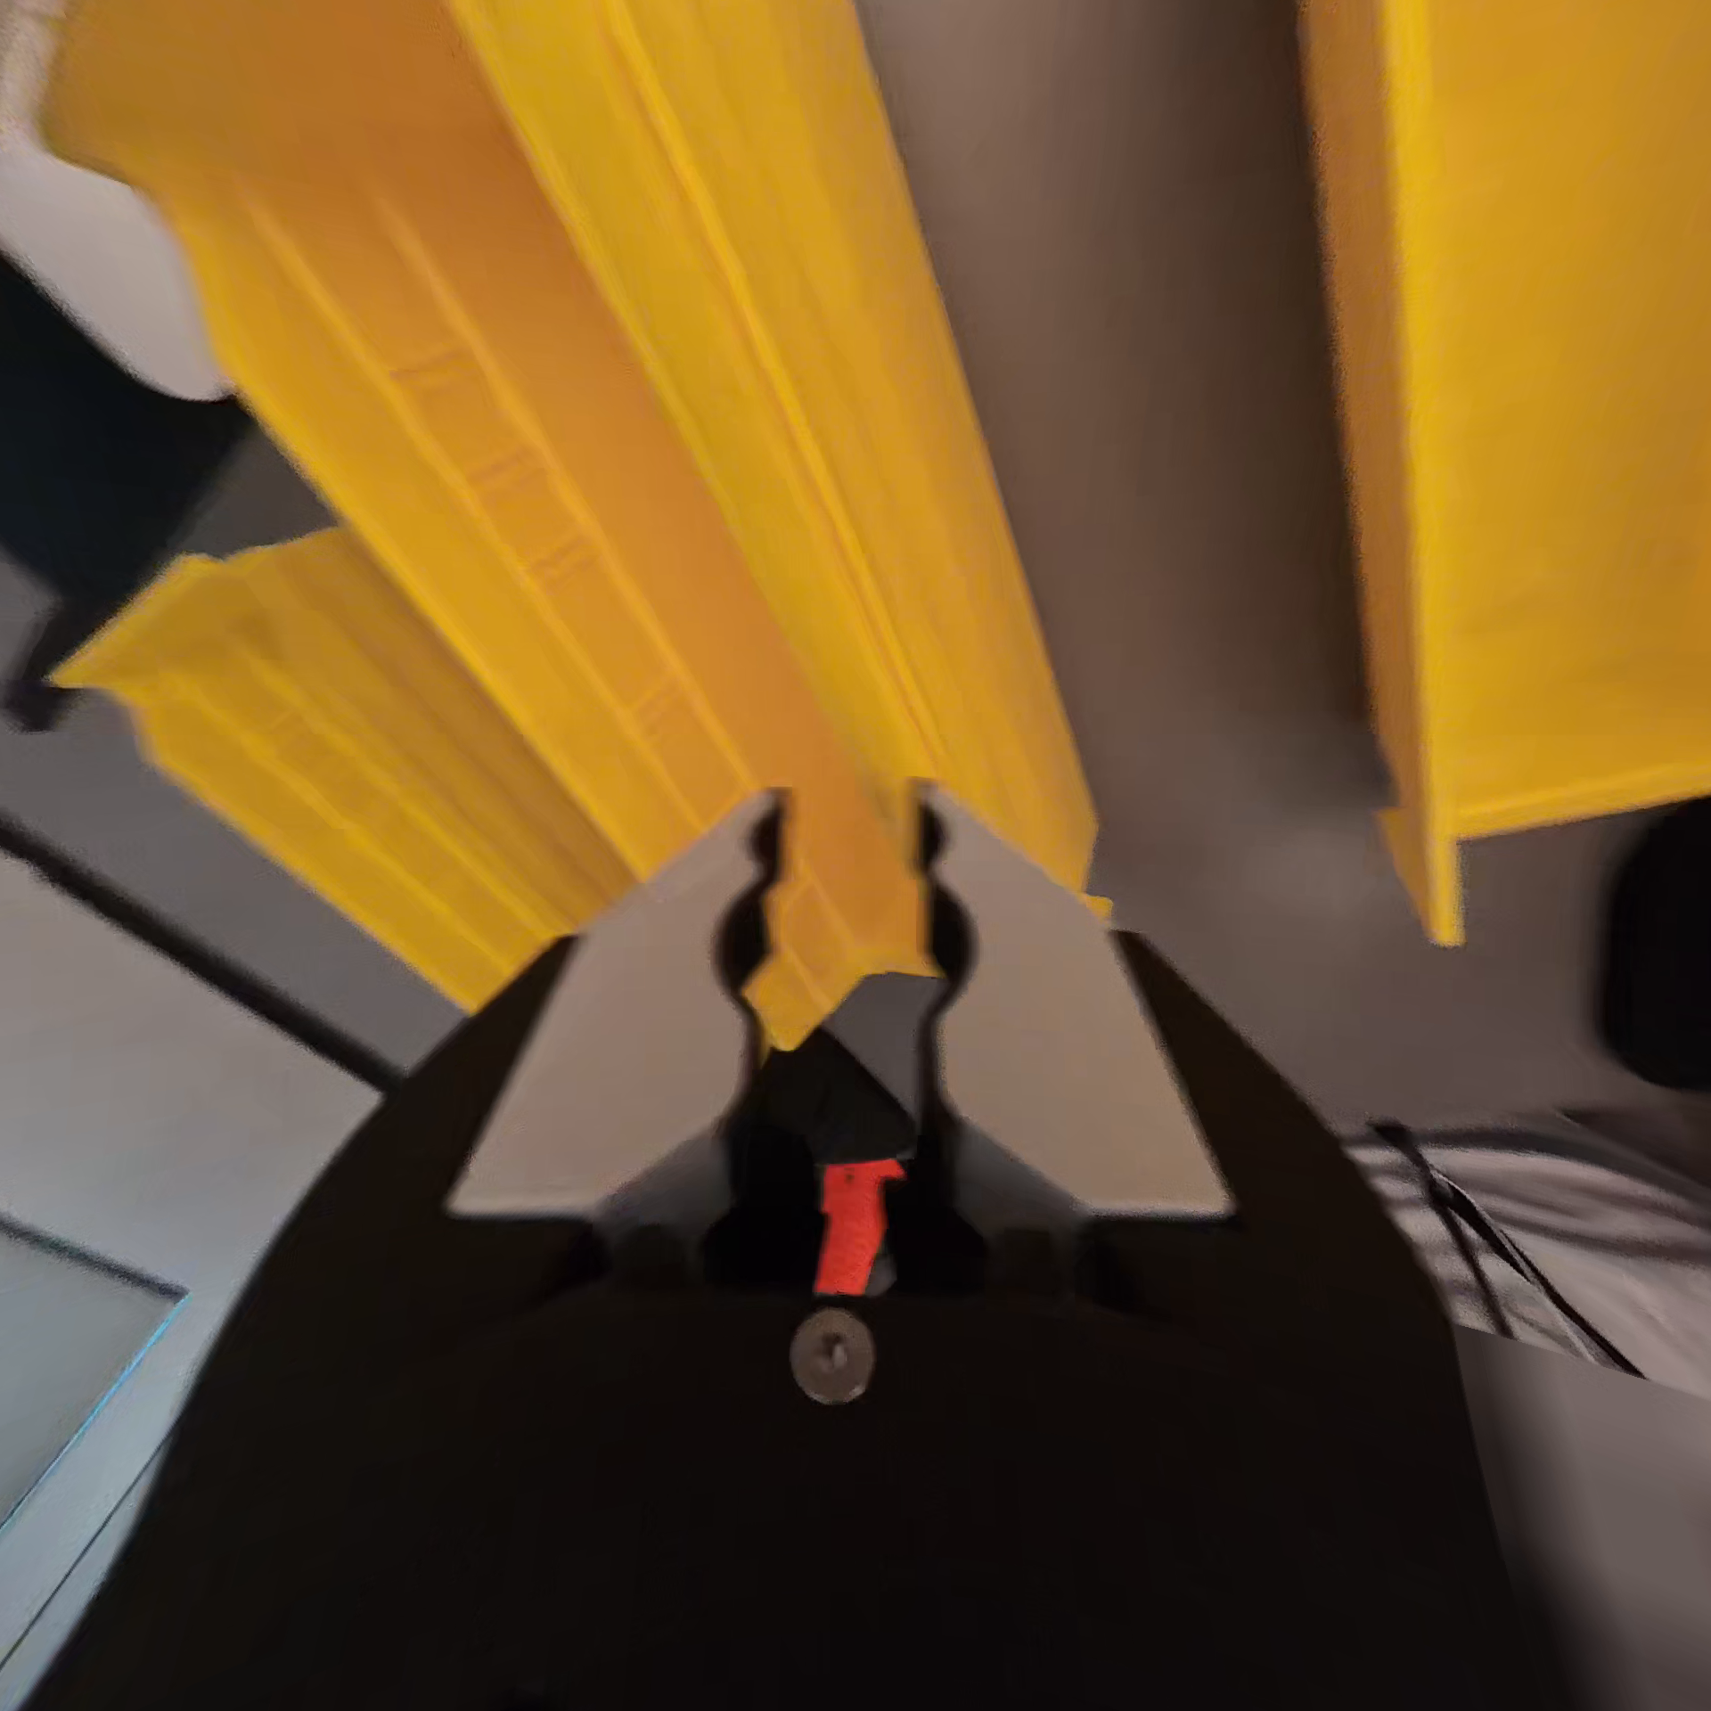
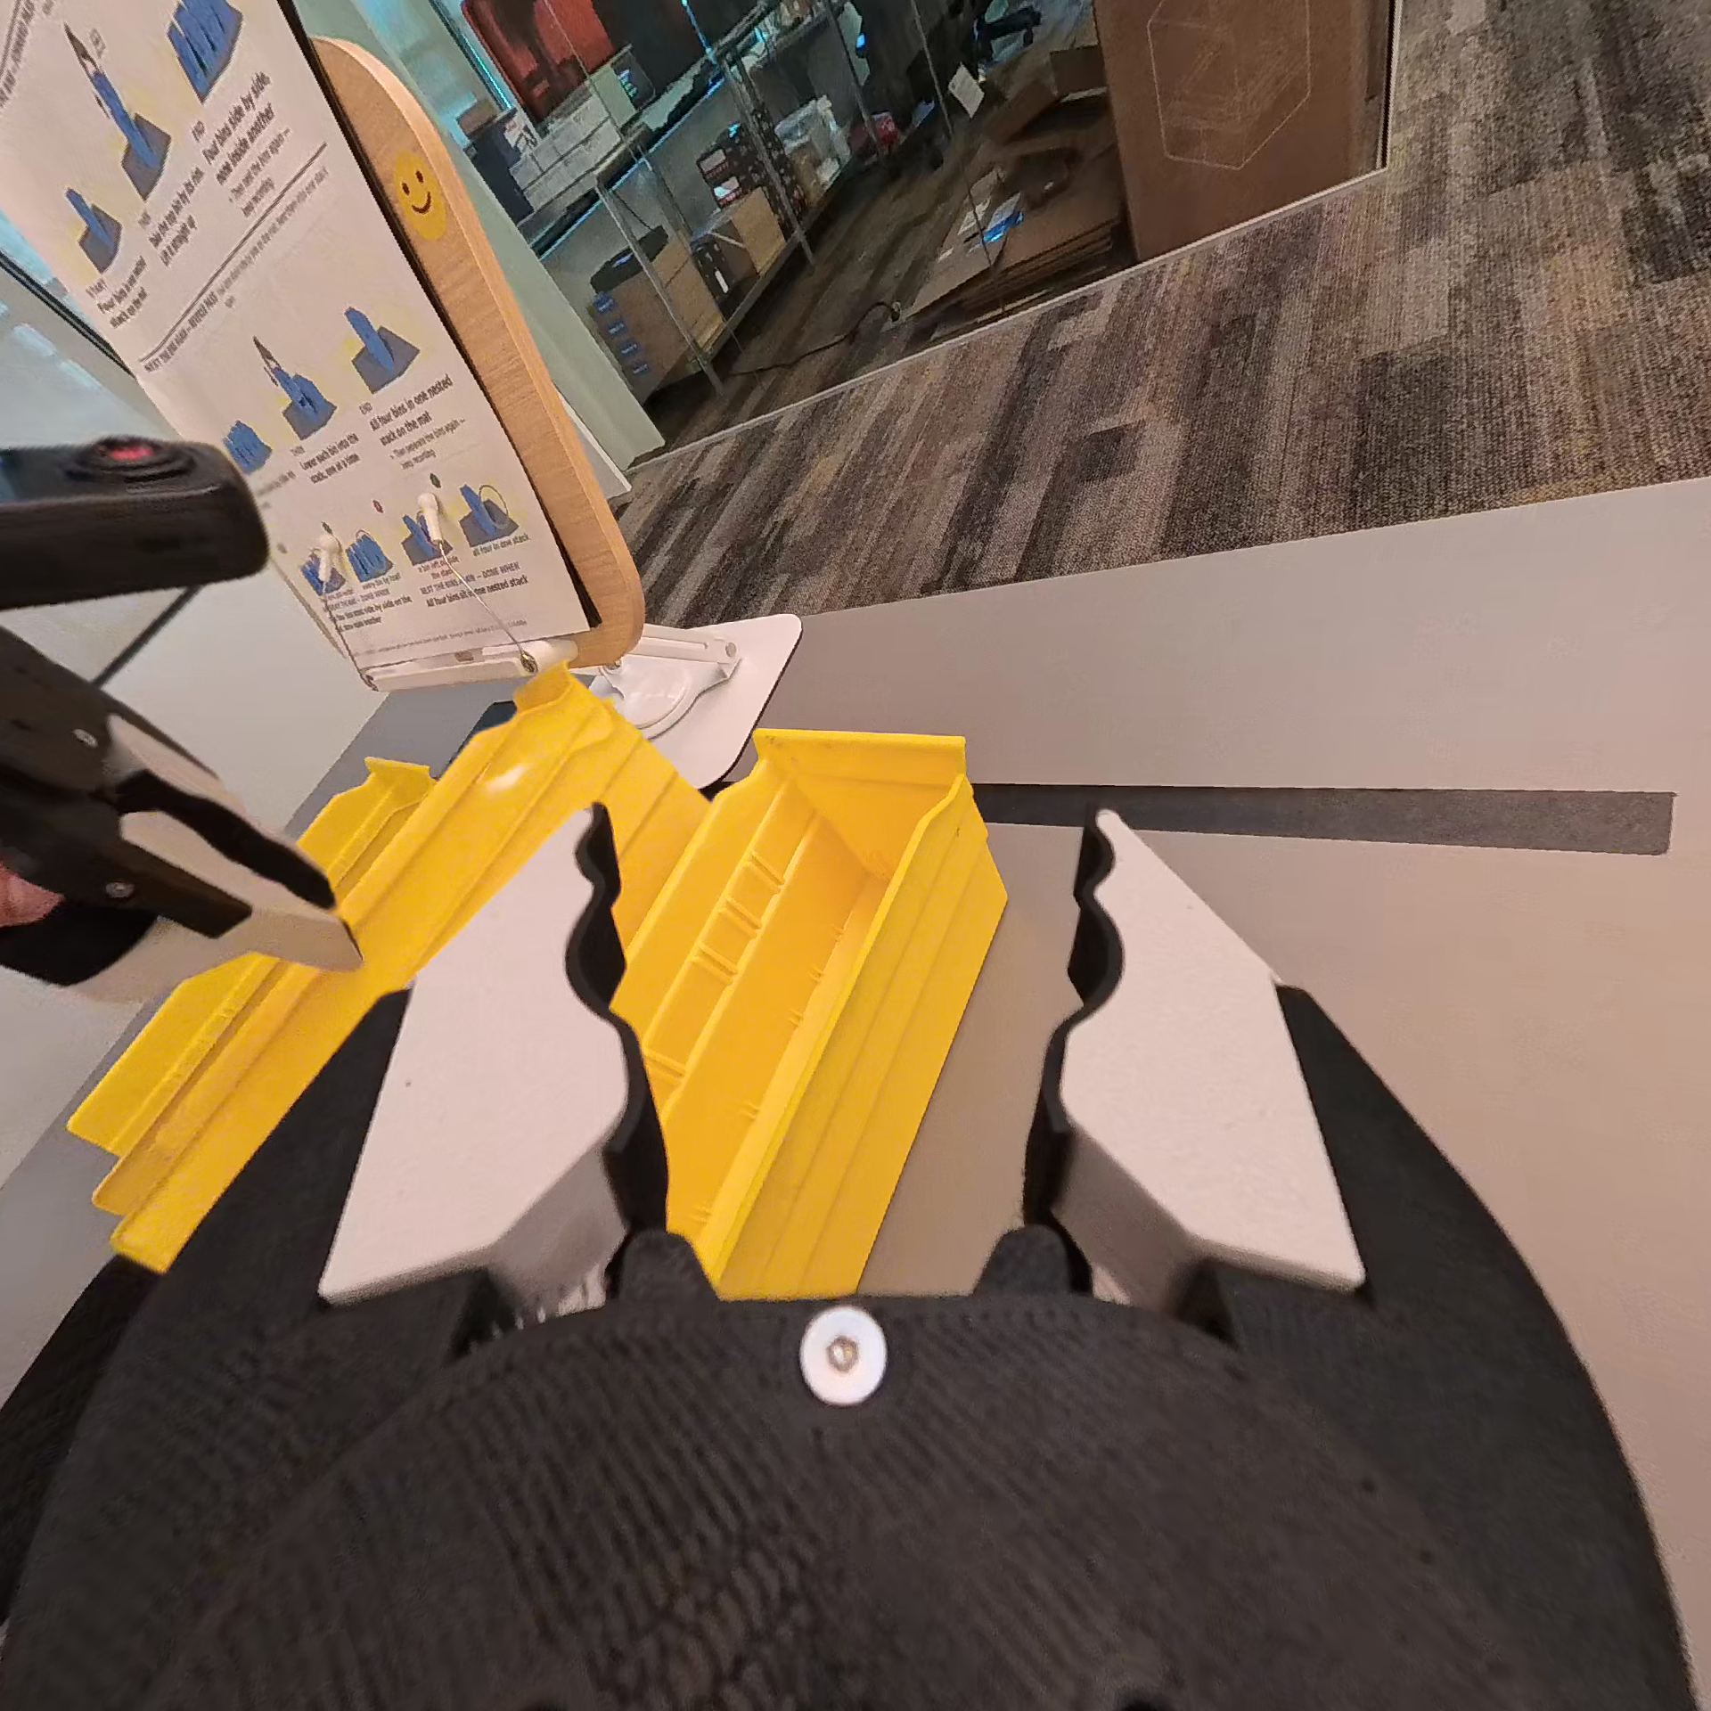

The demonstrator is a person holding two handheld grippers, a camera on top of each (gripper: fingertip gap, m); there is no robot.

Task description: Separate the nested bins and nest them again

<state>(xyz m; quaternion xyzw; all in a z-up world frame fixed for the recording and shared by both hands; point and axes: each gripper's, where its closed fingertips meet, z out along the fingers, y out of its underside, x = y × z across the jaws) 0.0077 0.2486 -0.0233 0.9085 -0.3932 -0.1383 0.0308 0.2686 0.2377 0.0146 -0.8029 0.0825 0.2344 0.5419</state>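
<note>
Closing narrowly around one wall of a long yellow plastic storage bin [image 1: 704, 463], the left handheld gripper [image 1: 850, 805] is showing its pale grey fingers [image 1: 648, 981] on either side of that wall near the bin's end; the blur is making it hard to confirm how firmly the pads are pressing. Lying just beside that bin on the left is part of another yellow bin [image 1: 305, 731], with a further yellow bin [image 1: 1555, 417] standing apart to the right.

Hovering with its jaws spread wide, the right handheld gripper [image 2: 847, 824] is gripping nothing, its white fingers [image 2: 491, 1046] framing an open-topped yellow bin [image 2: 815, 972] that is resting on the grey tabletop [image 2: 1296, 667]. That bin is sitting between the pads without being pressed by them. Leaning alongside it on the left is the tilted bin [image 2: 444, 861] that the left gripper [image 2: 315, 926] is reaching into. Standing behind the bins is a wood-edged instruction board [image 2: 389, 370] on a white base [image 2: 731, 676], beside a dark tape strip [image 2: 1389, 819].
</note>
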